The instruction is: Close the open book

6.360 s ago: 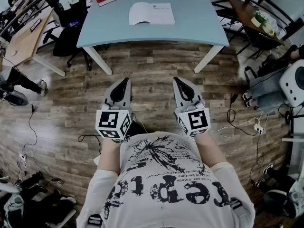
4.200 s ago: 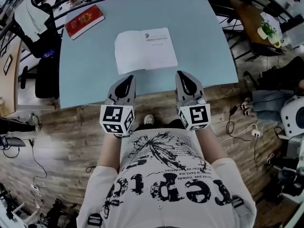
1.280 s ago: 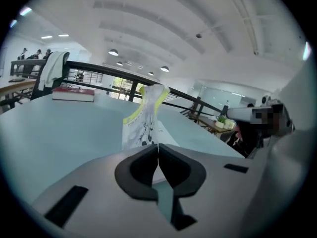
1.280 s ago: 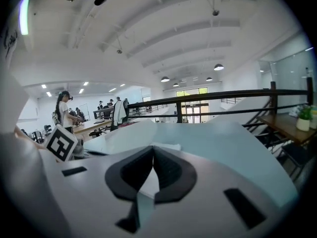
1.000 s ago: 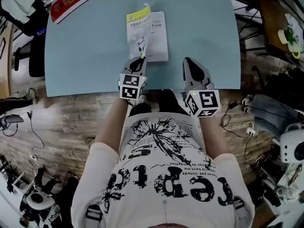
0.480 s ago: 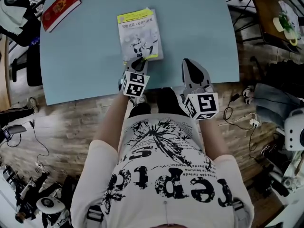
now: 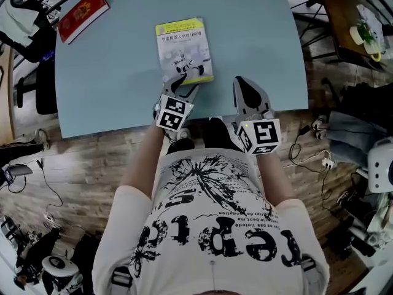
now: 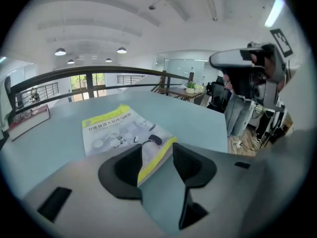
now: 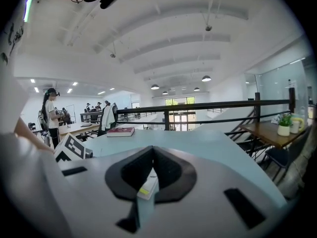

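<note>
Now we are easing off the closed book.
The book [image 7: 184, 48] is lying cover-up on the desk [image 7: 104, 78], near its front edge. Our left tongs [image 7: 182, 85] are standing apart around the book's near corner, and our right tongs [image 7: 244, 85] are resting together, empty. In our judgement, we are best drawing the left straight back without snagging the cover.

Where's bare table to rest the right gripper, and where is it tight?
Bare: the table right of the closed book, out to its right edge, ahead of the right gripper. Also bare: left of the book, up to the red book at the far left corner. Tight: the book's near edge, where the left gripper straddles its corner, jaws open.
</note>
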### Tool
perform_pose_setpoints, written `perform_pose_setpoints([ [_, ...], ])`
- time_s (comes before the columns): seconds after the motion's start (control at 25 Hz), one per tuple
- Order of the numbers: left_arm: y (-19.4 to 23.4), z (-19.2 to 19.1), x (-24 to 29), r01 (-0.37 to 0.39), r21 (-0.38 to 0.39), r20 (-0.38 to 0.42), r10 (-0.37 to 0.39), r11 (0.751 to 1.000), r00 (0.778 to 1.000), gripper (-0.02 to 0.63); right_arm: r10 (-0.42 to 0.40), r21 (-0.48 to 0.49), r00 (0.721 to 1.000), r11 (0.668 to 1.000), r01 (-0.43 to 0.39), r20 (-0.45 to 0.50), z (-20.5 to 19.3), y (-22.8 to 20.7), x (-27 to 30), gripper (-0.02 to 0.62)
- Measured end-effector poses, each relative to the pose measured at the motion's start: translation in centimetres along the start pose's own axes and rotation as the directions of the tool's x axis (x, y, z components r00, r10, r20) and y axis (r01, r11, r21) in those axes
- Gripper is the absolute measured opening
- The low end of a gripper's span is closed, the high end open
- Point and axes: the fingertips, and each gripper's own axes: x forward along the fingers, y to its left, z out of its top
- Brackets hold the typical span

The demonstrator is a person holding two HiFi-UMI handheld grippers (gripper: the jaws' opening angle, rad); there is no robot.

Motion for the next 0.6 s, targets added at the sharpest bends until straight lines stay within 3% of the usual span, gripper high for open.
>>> perform_pose_setpoints([
  [0.16,0.6,4.3,-3.8,-0.036,0.006,0.136,0.035,0.999,0.99,0.142,0.012,-0.029,1.0,1.0,-0.011,0.023,1.3,1.0,0.0,0.011],
  [0.36,2.2,9.1,-9.0,-0.08,-0.004,0.289,0.078,0.997,0.954,0.034,0.023,-0.041,0.997,0.999,-0.02,0.073,3.5,2.5,0.4,0.011],
  [0.48,2.9,11.8,-12.2,-0.098,-0.008,0.375,0.094,0.995,0.922,0.026,0.032,-0.012,0.994,0.999,-0.031,0.109,5.0,3.1,0.6,0.011],
  [0.6,3.5,14.9,-16.1,-0.106,-0.029,0.478,0.107,0.994,0.872,0.026,0.048,-0.036,0.988,0.998,-0.043,0.144,6.5,4.0,0.8,0.011],
])
